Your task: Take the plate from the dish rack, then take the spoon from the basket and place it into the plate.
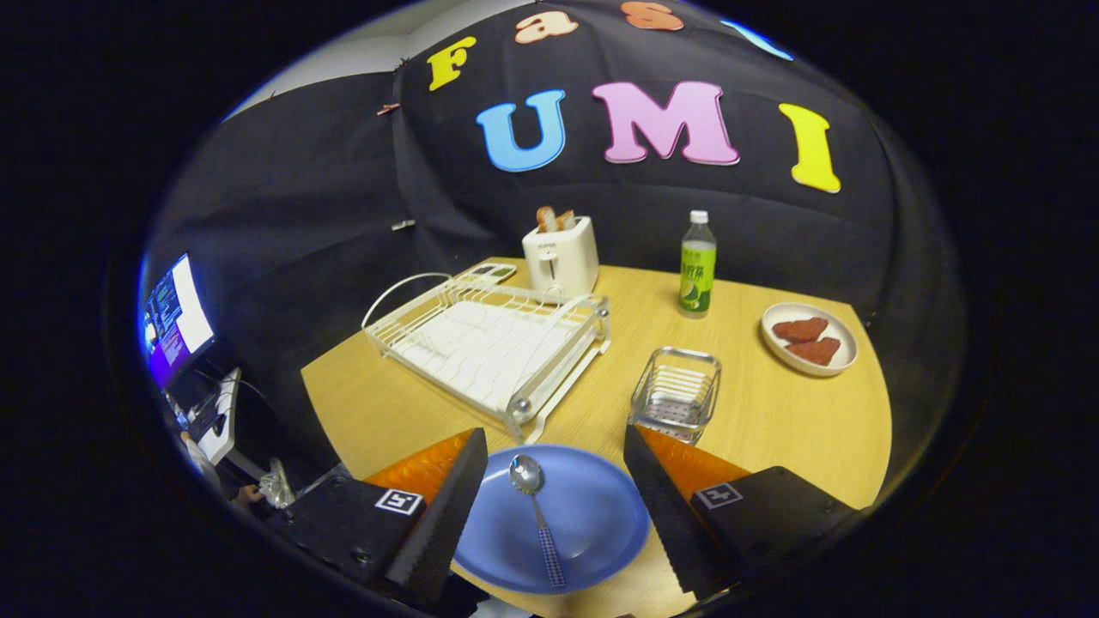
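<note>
A spoon [537,515] lies in a blue plate [592,524] on the wooden table [773,421], bowl pointing away, between the fingers of the wide-open, empty claw [554,455]. Just beyond stand a wire basket [677,393] and white dish rack [489,343]; farther back, a toaster [561,254], bottle [697,266] and small dish [810,339].

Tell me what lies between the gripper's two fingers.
In the gripper view, the open gripper has the blue plate lying between its fingers, with the spoon resting in it, untouched by either finger.
</note>
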The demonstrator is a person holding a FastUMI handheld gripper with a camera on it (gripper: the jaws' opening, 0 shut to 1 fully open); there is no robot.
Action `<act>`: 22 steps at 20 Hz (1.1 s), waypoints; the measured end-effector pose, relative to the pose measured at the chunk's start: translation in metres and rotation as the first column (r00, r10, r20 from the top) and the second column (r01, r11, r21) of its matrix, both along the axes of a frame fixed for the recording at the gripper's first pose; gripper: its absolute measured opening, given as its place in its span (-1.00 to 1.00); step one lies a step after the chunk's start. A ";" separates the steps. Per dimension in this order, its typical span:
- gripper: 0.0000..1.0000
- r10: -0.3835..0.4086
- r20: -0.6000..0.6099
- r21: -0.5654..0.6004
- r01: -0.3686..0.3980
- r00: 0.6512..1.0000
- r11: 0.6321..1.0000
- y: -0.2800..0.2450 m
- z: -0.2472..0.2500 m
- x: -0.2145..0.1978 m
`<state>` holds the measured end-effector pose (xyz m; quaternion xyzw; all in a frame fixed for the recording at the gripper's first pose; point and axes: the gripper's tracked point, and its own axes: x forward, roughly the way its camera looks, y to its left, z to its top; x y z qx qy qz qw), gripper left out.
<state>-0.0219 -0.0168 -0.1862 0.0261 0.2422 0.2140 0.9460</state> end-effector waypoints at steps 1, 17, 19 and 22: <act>0.97 -0.043 0.030 -0.001 0.043 0.999 0.999 -0.004 0.017 0.004; 0.97 -0.551 0.384 0.062 0.575 0.741 0.816 -0.060 0.187 -0.012; 0.96 -0.579 0.376 0.084 0.595 0.724 0.799 -0.056 0.188 -0.017; 0.97 -0.579 0.369 0.085 0.594 0.727 0.800 -0.045 0.186 -0.016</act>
